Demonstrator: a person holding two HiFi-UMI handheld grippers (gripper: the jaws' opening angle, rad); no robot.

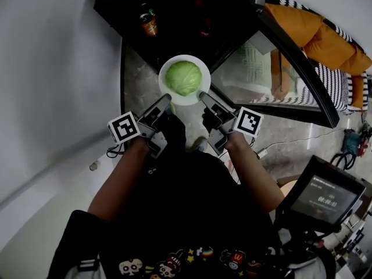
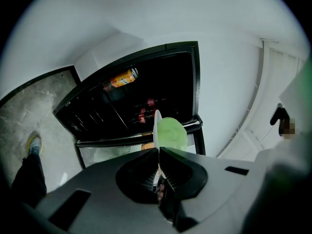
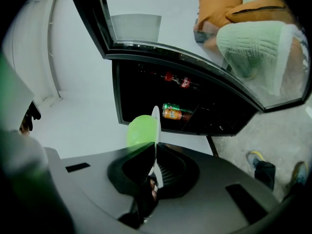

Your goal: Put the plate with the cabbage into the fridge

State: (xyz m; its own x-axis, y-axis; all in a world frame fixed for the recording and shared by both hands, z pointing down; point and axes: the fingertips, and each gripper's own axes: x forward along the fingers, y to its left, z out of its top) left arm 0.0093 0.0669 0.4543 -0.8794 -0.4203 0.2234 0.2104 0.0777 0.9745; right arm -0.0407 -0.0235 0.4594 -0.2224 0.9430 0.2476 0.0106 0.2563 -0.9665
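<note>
Cabbage [image 1: 183,77] rests on the white plate [image 1: 163,88], which we hold in the air between both tools, just in front of the open fridge [image 1: 180,28]. Our left gripper [image 1: 165,100] has its jaws closed on the plate's near-left rim. Our right gripper [image 1: 204,97] clamps the near-right rim the same way. Inside the dark fridge an orange can [image 1: 148,24] sits on a shelf, and the glass door [image 1: 261,68] stands open at right.

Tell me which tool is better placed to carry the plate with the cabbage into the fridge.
Neither alone: the left tool and right tool each clamp an opposite edge of the plate, facing the open fridge, so both should probably move together.
</note>
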